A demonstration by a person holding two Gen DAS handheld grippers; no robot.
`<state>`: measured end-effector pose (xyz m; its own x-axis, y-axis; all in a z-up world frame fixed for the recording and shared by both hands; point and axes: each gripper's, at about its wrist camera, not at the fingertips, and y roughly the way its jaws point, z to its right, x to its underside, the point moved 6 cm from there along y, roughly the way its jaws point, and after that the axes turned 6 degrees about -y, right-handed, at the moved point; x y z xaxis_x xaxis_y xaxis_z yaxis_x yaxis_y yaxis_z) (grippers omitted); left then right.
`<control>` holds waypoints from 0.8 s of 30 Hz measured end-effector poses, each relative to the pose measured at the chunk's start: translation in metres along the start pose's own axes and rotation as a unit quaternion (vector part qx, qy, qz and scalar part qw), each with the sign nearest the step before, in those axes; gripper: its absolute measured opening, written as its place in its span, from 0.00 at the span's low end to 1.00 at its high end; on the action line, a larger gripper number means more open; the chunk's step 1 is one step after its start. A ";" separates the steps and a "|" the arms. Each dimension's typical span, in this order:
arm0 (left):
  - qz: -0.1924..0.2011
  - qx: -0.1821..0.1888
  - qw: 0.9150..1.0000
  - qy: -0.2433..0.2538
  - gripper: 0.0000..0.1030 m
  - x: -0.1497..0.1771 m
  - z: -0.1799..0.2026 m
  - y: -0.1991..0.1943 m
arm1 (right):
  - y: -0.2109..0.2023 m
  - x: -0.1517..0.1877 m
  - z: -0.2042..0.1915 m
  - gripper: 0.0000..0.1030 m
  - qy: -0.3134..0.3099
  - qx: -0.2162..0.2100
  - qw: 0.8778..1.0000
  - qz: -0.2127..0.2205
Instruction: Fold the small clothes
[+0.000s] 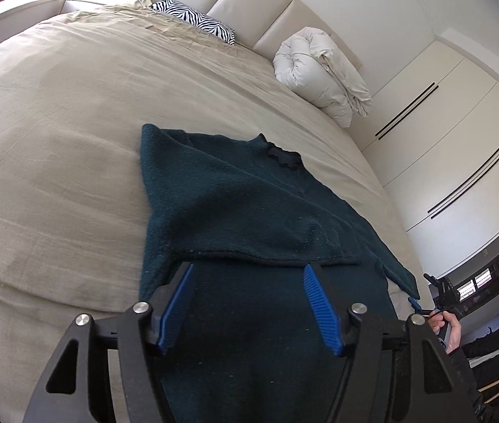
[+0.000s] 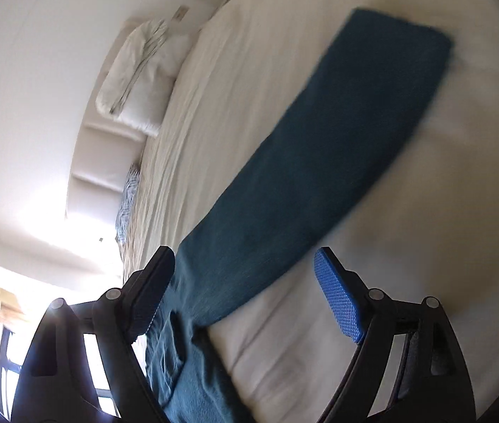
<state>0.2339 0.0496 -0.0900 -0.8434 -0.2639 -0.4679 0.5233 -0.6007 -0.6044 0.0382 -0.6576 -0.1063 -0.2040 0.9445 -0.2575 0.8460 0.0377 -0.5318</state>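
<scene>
Daylight, bright. Window (image 2: 6, 320) glare blows out the right wrist view's lower left; that whole view is motion-blurred. Left wrist view sharp. Both show fisheye bending and dark corners.

Bed (image 1: 73, 134) with beige cover fills most of the left wrist view; padded cream headboard (image 1: 249, 3) runs along its far edge from 12 to 1 o'clock. Zebra-print pillow (image 1: 193, 19) lies at 12 o'clock against the headboard, and a rolled white duvet (image 1: 323, 70) sits at 1 o'clock, well apart from the pillow. White wardrobe doors (image 1: 454, 134) with dark bar handles (image 1: 406, 111) stand at 3 o'clock; the blurred right wrist view shows the same bed (image 2: 373, 282), the duvet (image 2: 136, 81) at 10 o'clock and a bright window (image 2: 13, 317) at 8 o'clock.
</scene>
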 end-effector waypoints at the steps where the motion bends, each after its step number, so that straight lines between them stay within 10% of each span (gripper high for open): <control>1: -0.003 0.002 1.000 -0.002 0.65 0.001 0.006 0.004 | -0.007 -0.010 0.012 0.76 0.015 -0.004 1.000 0.012; 10: -0.038 0.030 0.998 -0.044 0.66 0.022 0.030 0.040 | 0.008 -0.069 0.040 0.61 0.045 0.012 0.998 0.044; 15: -0.051 0.034 0.997 -0.055 0.66 0.028 0.031 0.049 | 0.019 -0.092 0.057 0.20 0.037 0.049 0.997 0.047; 20: -0.050 0.040 0.996 -0.058 0.66 0.023 0.030 0.049 | 0.010 -0.079 -0.002 0.07 -0.083 0.083 0.992 0.047; 24: -0.045 0.057 0.996 -0.053 0.66 0.011 0.045 0.055 | 0.027 -0.024 -0.111 0.07 -0.263 0.093 0.960 0.017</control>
<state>0.2475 -0.0203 -0.0991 -0.8978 -0.2794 -0.3404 0.4324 -0.7059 -0.5610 0.1205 -0.6428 -0.0252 -0.4405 0.6461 -0.6233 0.7643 -0.0944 -0.6379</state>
